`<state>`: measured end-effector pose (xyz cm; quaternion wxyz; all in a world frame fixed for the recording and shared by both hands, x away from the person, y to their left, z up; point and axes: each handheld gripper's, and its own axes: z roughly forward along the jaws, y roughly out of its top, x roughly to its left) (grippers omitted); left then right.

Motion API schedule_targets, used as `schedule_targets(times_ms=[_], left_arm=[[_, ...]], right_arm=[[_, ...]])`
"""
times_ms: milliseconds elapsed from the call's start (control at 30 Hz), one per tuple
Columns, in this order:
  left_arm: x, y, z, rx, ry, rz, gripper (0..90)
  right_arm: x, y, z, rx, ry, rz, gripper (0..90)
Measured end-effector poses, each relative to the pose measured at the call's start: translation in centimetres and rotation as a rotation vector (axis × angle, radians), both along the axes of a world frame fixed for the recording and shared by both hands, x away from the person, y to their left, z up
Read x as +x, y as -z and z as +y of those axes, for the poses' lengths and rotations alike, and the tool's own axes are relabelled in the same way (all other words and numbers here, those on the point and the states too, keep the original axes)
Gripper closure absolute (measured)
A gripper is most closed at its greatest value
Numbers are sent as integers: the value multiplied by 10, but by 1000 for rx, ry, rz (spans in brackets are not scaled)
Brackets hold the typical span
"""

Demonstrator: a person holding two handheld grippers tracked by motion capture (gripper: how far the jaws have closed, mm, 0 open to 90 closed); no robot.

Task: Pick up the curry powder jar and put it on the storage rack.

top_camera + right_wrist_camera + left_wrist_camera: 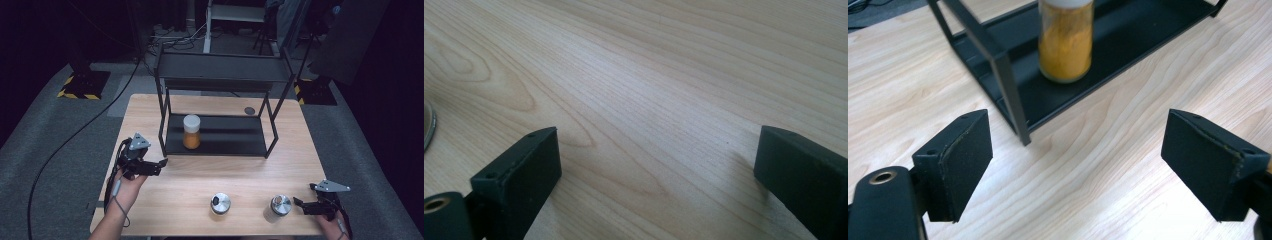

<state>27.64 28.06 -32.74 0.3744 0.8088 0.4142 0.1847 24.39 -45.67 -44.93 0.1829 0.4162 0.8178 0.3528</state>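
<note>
The left gripper (161,163) hovered over the left part of the table (200,185), just off the front left leg of the black rack (220,142). Its fingers (960,160) stood wide apart with nothing between them, only bare wood below; they touched neither the rack nor the jar. In the left gripper view the fingers pointed toward the spice jar (1066,42), a clear jar of orange-yellow powder with a white cap, which stood upright on the lower shelf of the rack near its left end, a short way beyond the fingertips.

The right gripper (299,204) lay low at the front right corner of the table. Its fingers (521,175) were also spread wide and held nothing, with plain table surface between them. It pointed toward the metal-capped jar (277,207) just beside it, without touching it as far as the high view showed. A curved metallic edge showed at the far left of the right gripper view.

A 2nd metal-capped jar (220,203) stood upright farther left along the front of the table, well apart from both grippers. A small dark disc (249,110) lay on the table behind the rack.
</note>
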Motion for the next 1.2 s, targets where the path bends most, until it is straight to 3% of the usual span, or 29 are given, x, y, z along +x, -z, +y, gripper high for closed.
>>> schedule_targets(times_ms=[167,467,633,1200], left_arm=[[-10,11,8,7,-13,-18,120],[-22,36,22,-23,-43,-24,111],[-30,52,28,-43,-61,-25,109],[-46,91,38,-52,-83,-12,109]], right_arm=[[0,0,0,0,0,0,49],[0,0,0,0,0,0,48],[0,0,0,0,0,0,49],[-1,0,1,0,4,0,49]])
